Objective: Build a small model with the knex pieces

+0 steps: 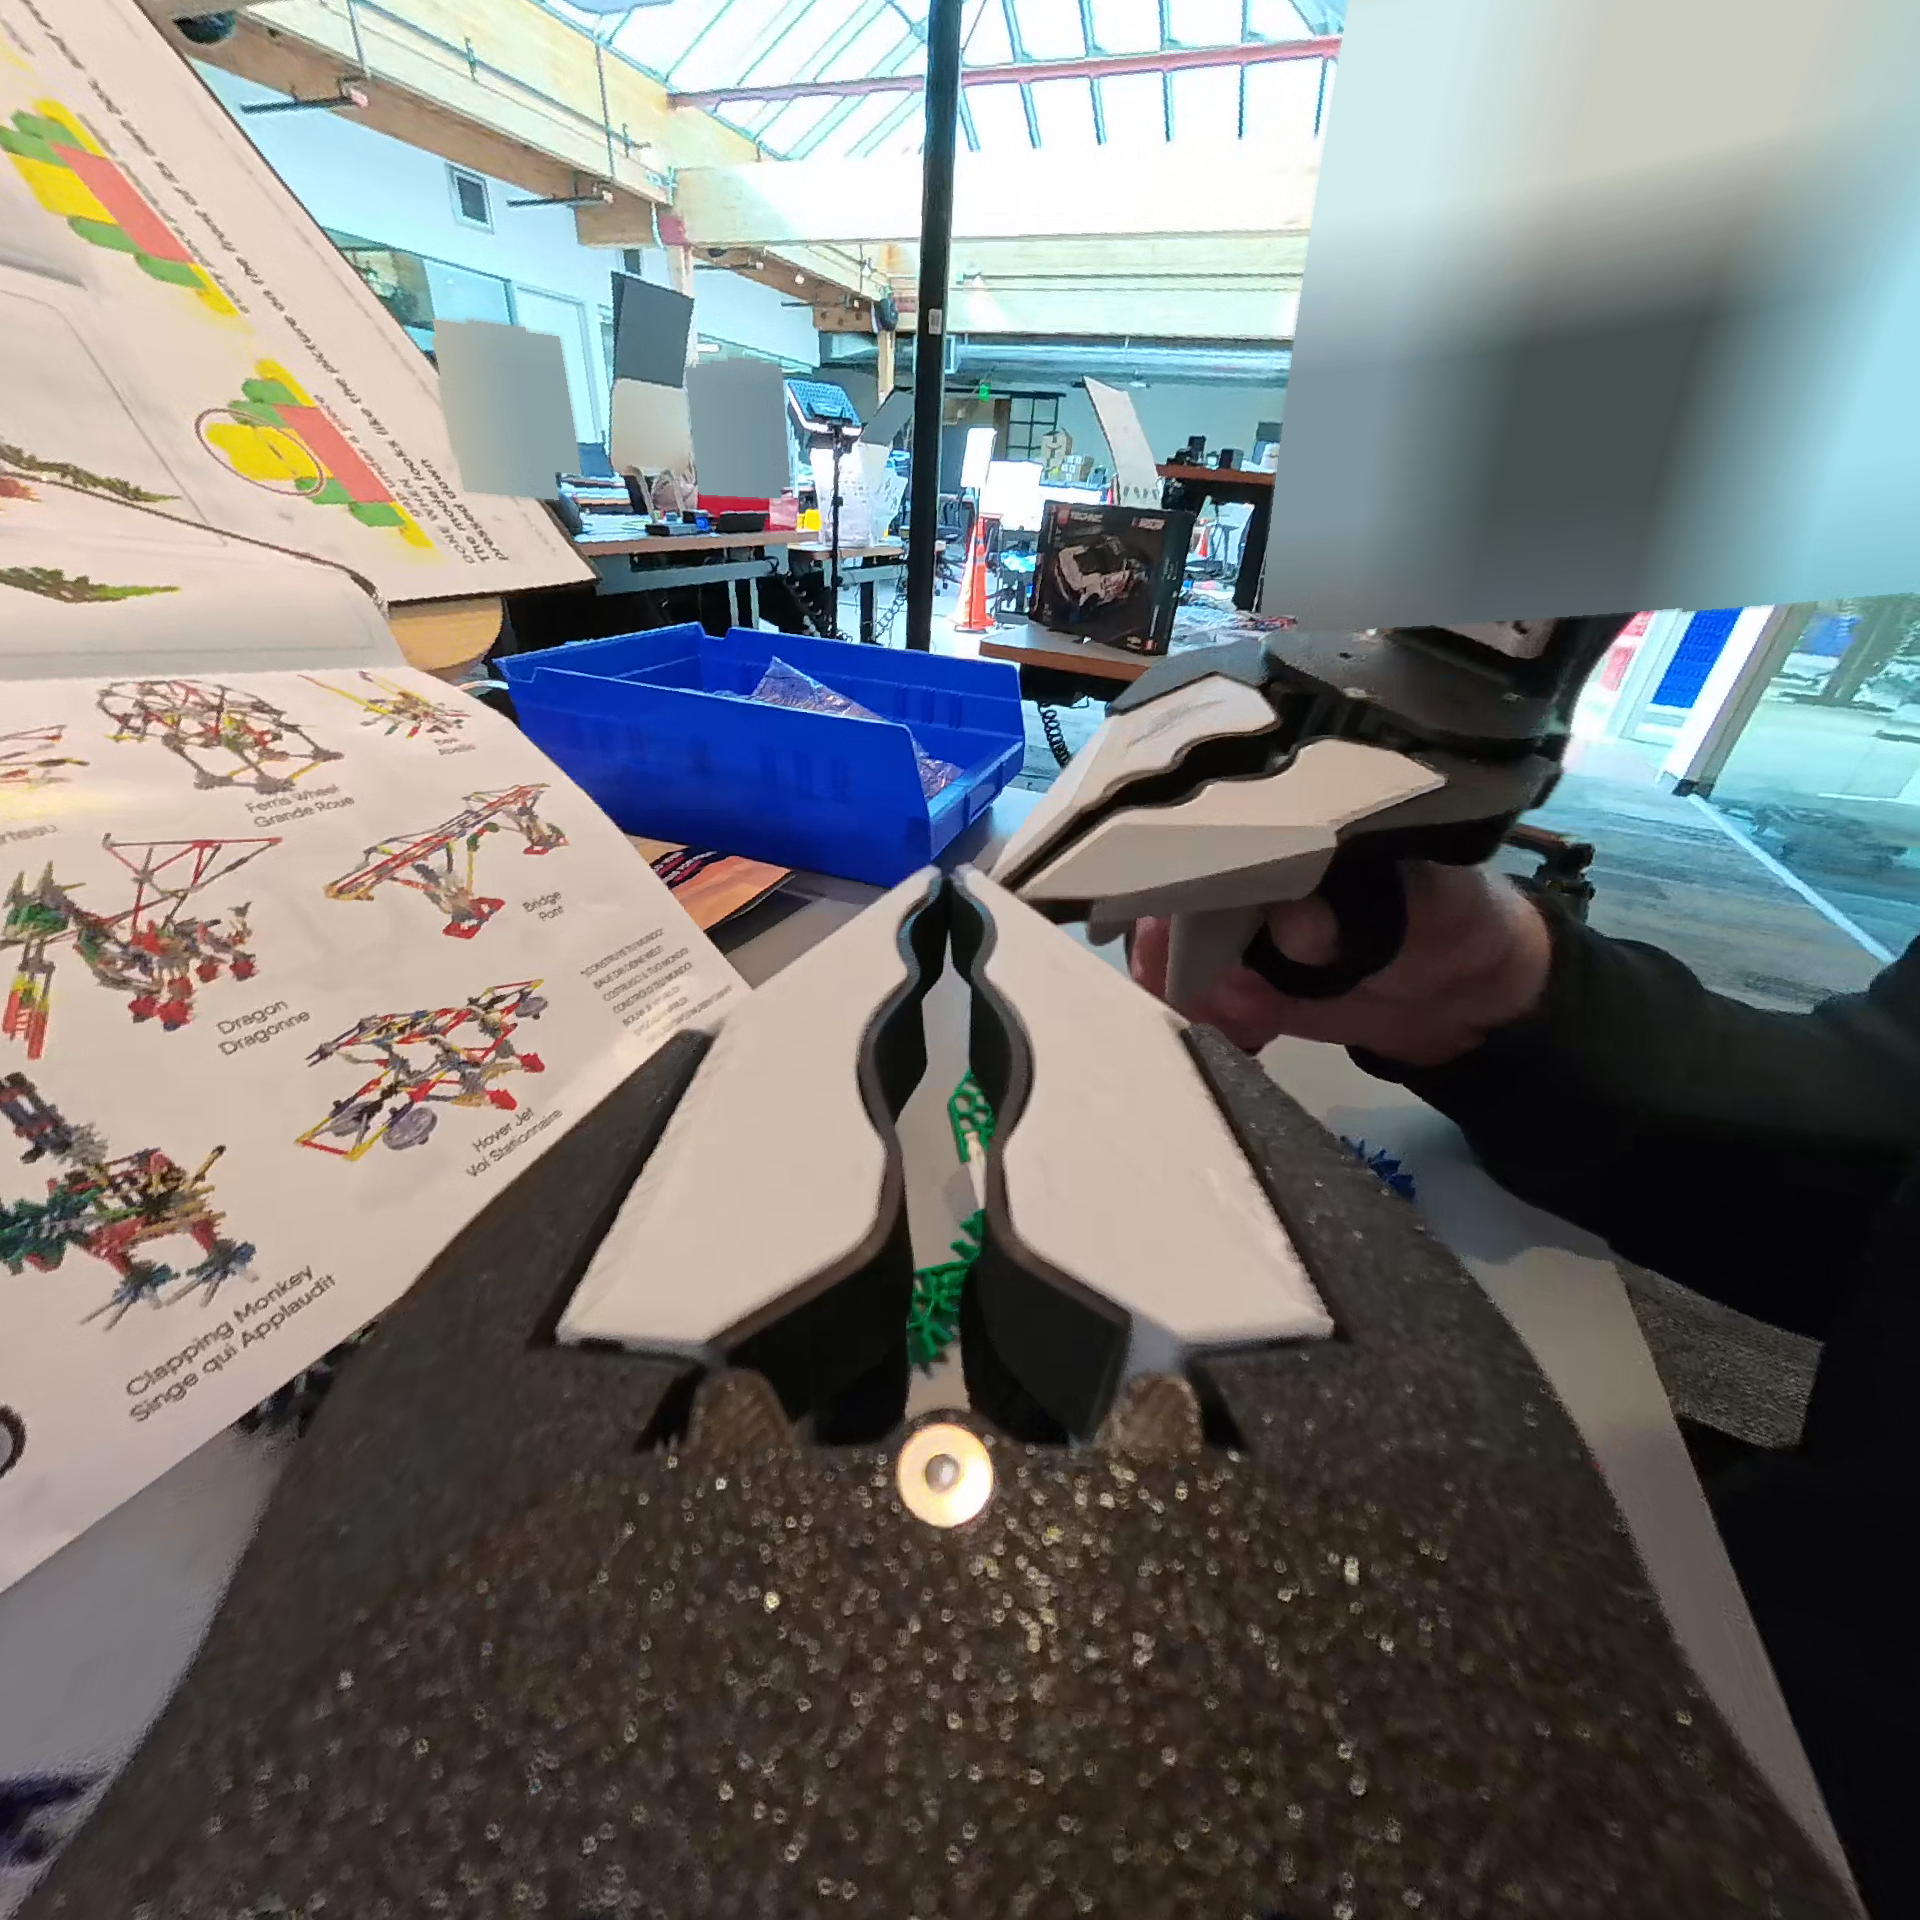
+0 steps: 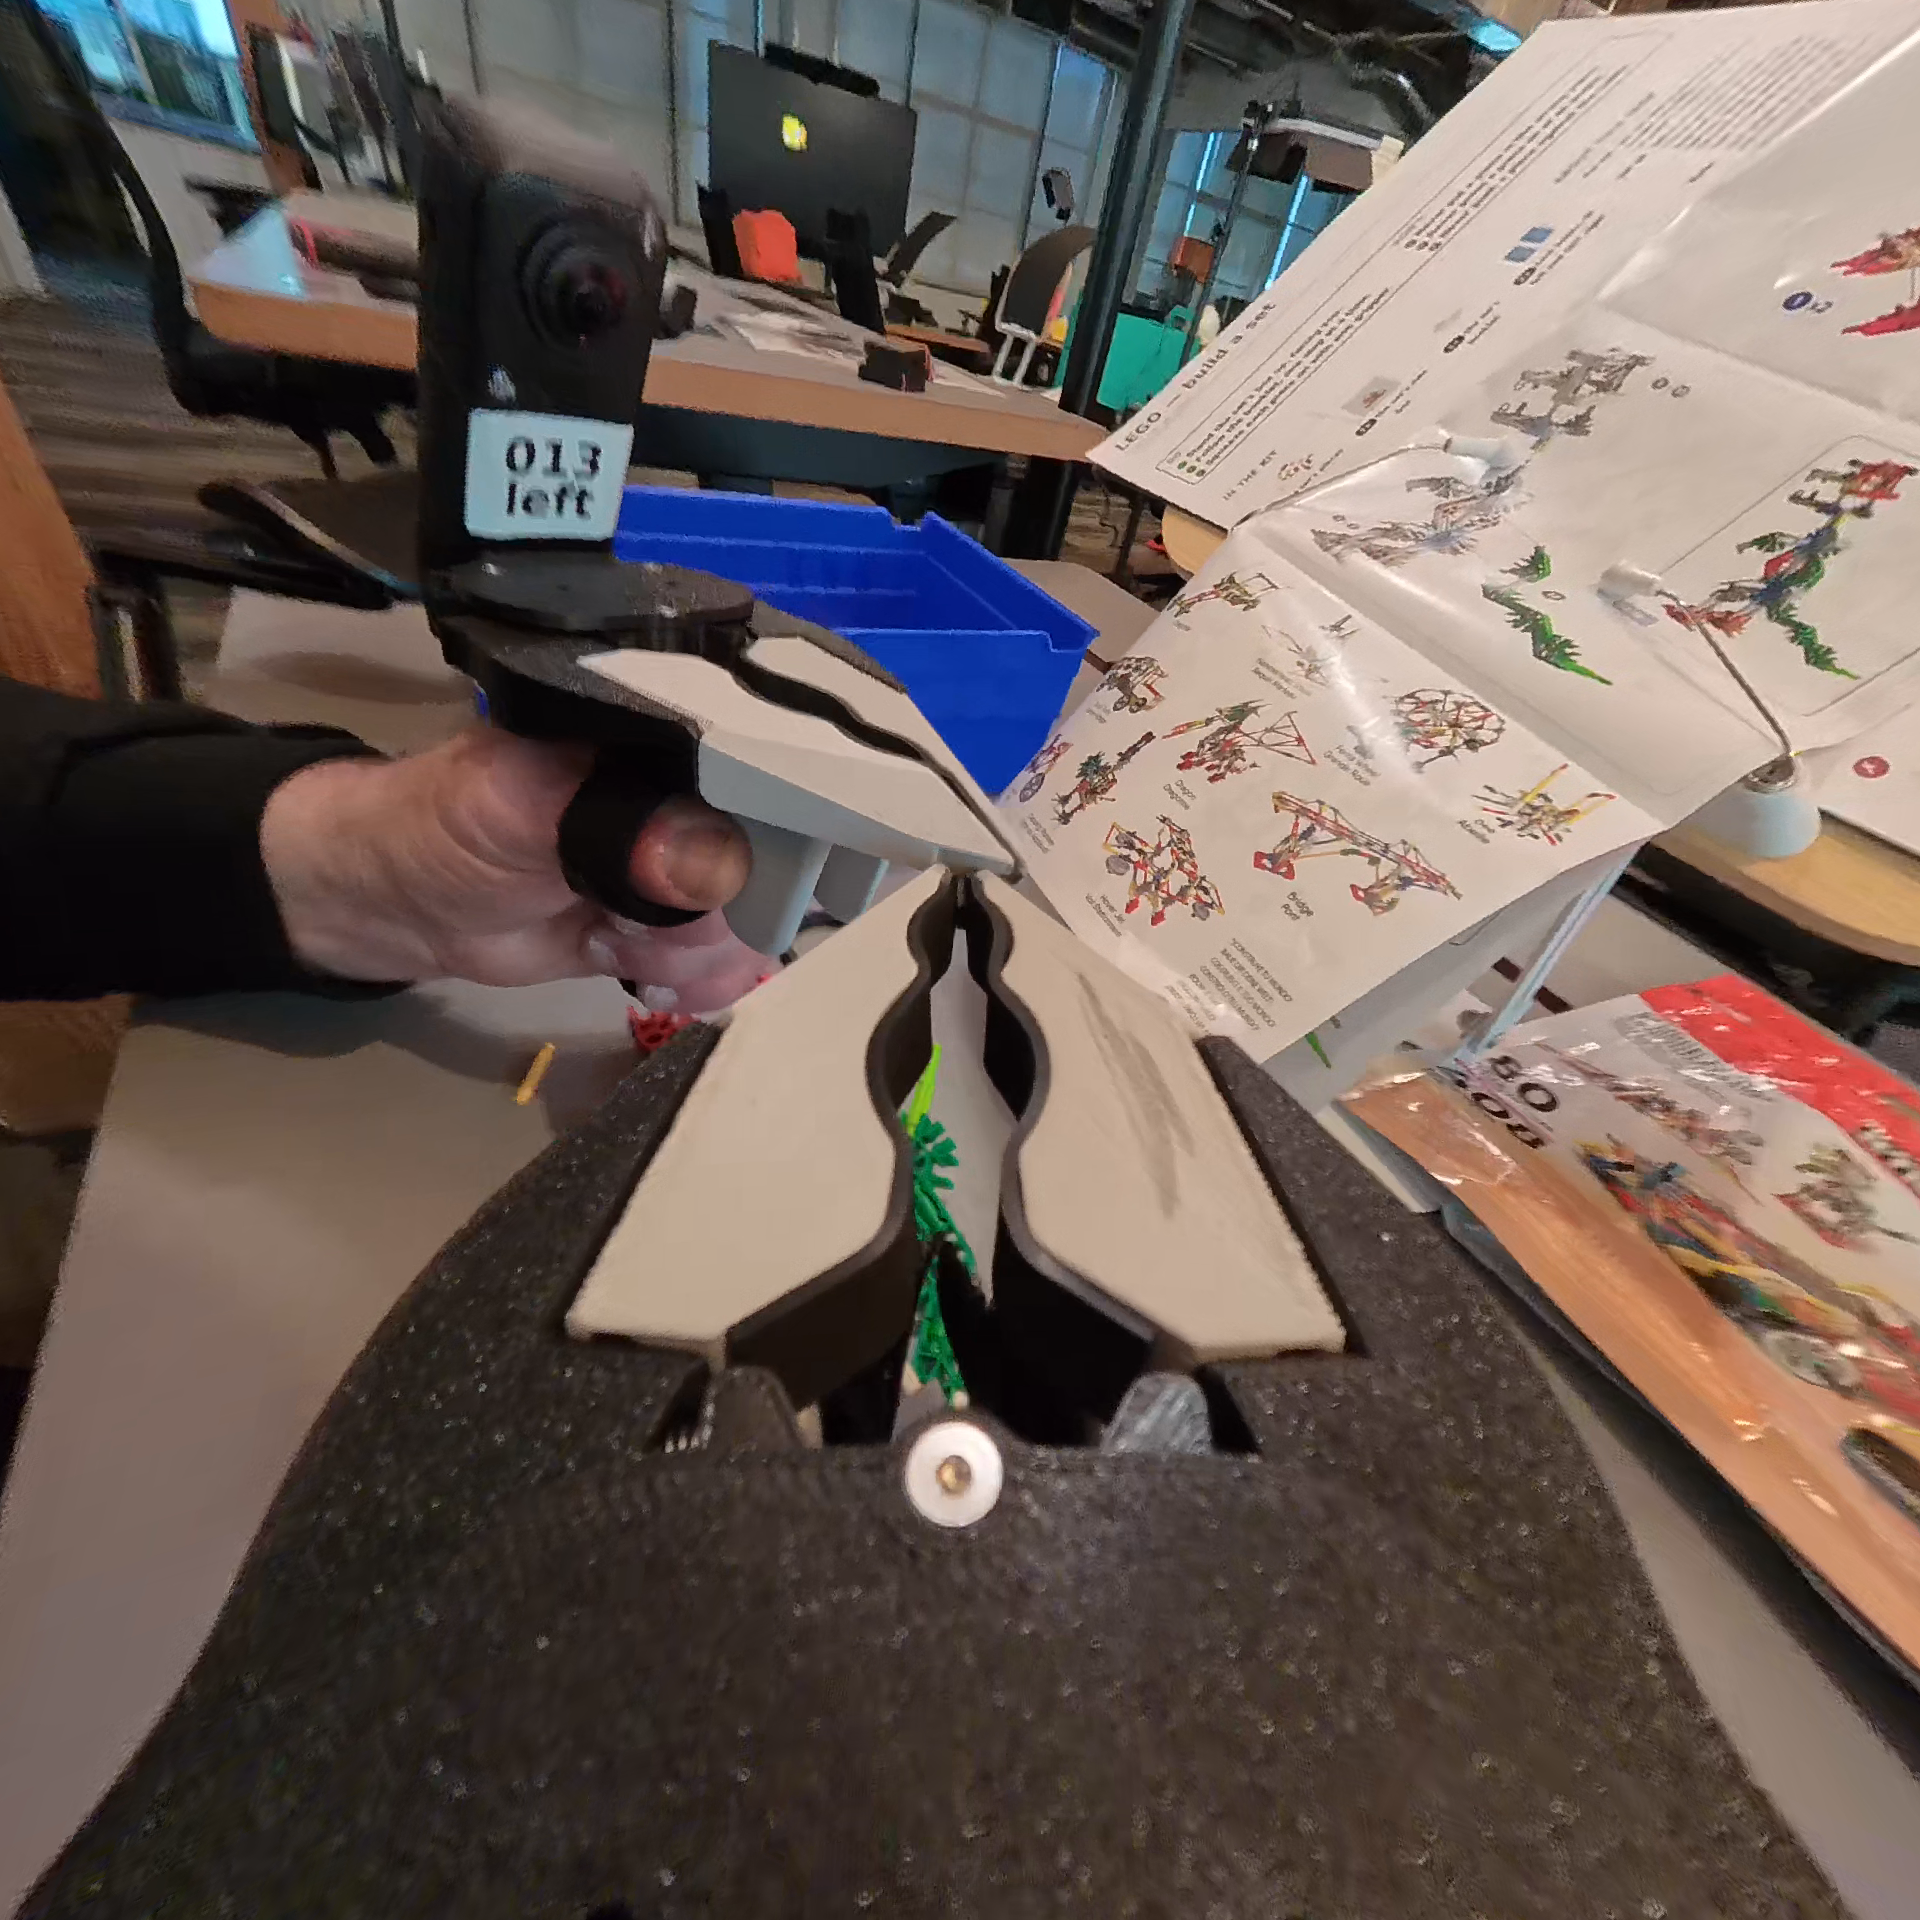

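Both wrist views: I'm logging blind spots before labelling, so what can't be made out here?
- Left gripper: whether its shut tips pinch anything; too small.
- Right gripper: same, with the left gripper's tips crowding them.
- Green toy pieces: shape mostly hidden by the fingers in both views.
- Blue bin: contents partly hidden by its walls; a clear bag shows.
- Printed sheets: cut off by the frame edges.

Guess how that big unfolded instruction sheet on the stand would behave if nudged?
The instruction sheet is probably floppy and light: it is thin, creased paper that droops past its stand. Its lower edge hangs free, so a nudge would likely swing or slide it.
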A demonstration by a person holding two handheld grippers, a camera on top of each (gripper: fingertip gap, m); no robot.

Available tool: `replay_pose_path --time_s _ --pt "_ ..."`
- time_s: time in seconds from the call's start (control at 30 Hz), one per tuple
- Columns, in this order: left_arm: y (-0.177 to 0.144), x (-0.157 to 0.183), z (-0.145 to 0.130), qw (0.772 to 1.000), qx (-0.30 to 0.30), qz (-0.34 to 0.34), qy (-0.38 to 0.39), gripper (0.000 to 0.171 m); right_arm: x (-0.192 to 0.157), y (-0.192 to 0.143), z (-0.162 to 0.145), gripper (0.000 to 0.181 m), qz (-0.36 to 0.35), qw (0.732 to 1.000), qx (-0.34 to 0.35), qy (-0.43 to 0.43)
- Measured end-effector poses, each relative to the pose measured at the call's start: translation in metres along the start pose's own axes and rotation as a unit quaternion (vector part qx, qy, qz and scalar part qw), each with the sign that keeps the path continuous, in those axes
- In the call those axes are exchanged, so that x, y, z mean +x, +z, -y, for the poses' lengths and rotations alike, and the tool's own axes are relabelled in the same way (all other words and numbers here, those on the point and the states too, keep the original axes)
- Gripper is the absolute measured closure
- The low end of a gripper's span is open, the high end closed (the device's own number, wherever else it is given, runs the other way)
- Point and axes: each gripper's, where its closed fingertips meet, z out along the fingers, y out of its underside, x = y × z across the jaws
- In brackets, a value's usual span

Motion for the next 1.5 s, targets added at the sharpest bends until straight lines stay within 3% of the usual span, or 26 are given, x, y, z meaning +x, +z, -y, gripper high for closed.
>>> replay_pose_path --time_s 0.2,0.53,0.73,0.97,1.03,1.17,1.27,1.33,1.43,1.5 --pt "0.001 0.002 0.006 1.000 0.015 -0.007 0.002 0.171 0.010 -0.004 0.005 0.181 -0.007 0.998 0.020 0.051" --pt "0.002 0.001 0.008 1.000 0.023 -0.004 0.004 0.171 0.009 -0.002 0.009 0.181 -0.029 0.999 0.028 0.027" --pt "0.000 -0.005 0.008 1.000 0.023 0.011 -0.002 0.171 0.001 0.003 0.007 0.159 -0.022 0.999 0.020 0.015" --pt "0.002 -0.006 0.011 0.999 0.035 0.017 -0.013 0.171 0.002 0.002 0.010 0.160 -0.043 0.999 0.023 -0.012" --pt "0.006 -0.008 0.007 0.999 0.025 0.027 -0.016 0.171 -0.013 0.005 0.013 0.181 -0.019 0.999 0.030 -0.037" --pt "0.002 -0.013 0.014 0.997 0.050 0.034 -0.040 0.171 -0.016 0.009 0.007 0.181 -0.037 0.996 0.009 -0.076" --pt "0.002 -0.015 0.015 0.996 0.056 0.032 -0.054 0.171 -0.009 -0.005 0.025 0.181 -0.029 0.997 0.063 -0.041" --pt "0.003 -0.015 0.014 0.996 0.057 0.029 -0.057 0.171 0.004 -0.008 0.025 0.174 -0.054 0.996 0.066 -0.019" --pt "0.003 -0.010 0.017 0.996 0.066 0.015 -0.055 0.171 0.018 -0.005 0.014 0.150 -0.070 0.996 0.041 0.023" --pt "0.004 -0.011 0.017 0.996 0.065 0.016 -0.054 0.171 0.015 -0.004 0.014 0.148 -0.054 0.997 0.042 0.038"
